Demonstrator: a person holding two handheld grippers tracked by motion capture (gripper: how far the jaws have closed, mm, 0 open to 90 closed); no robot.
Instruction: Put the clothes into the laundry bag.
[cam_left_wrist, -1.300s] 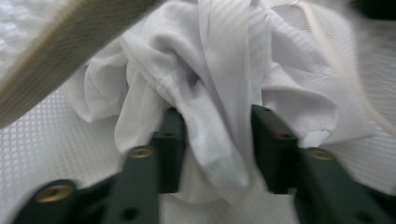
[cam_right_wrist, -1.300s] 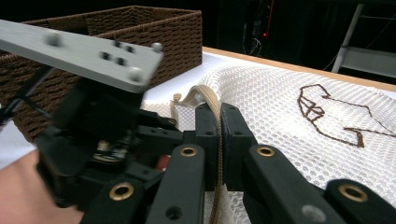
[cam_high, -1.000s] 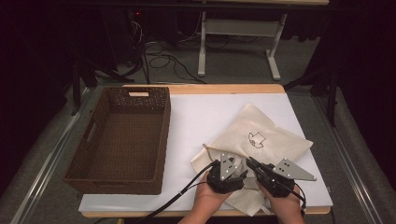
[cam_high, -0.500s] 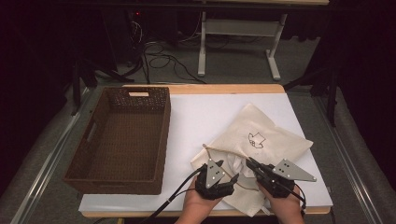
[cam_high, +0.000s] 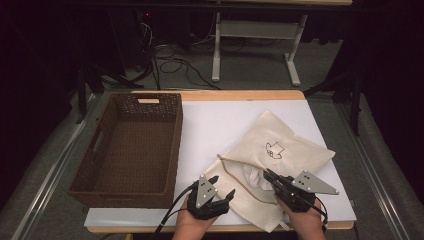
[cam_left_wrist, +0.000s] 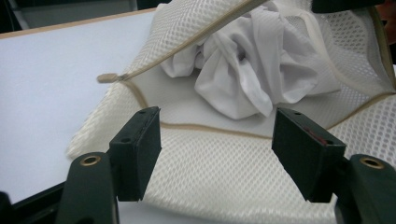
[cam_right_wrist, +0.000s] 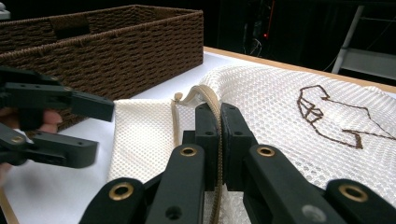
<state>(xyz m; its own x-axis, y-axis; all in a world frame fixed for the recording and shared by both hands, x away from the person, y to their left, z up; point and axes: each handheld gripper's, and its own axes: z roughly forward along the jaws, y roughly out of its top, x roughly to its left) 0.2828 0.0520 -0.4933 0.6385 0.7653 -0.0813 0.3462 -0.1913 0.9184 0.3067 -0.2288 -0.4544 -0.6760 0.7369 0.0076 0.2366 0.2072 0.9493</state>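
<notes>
White table (cam_high: 240, 120): wicker basket (cam_high: 131, 145) left, mesh bag (cam_high: 272, 165) right. Left gripper (cam_high: 222, 189) jaws wide; right gripper (cam_high: 269, 176) pinching bag's zipper edge (cam_right_wrist: 212, 105).

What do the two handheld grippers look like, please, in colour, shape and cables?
Both the left gripper and the right gripper are black, each with two blocky jaws on arms fixed with brass-coloured rivets. Each carries a grey three-cornered plate with small dots on top. A black cable trails from each toward the table's near edge. No sleeves are visible.
</notes>
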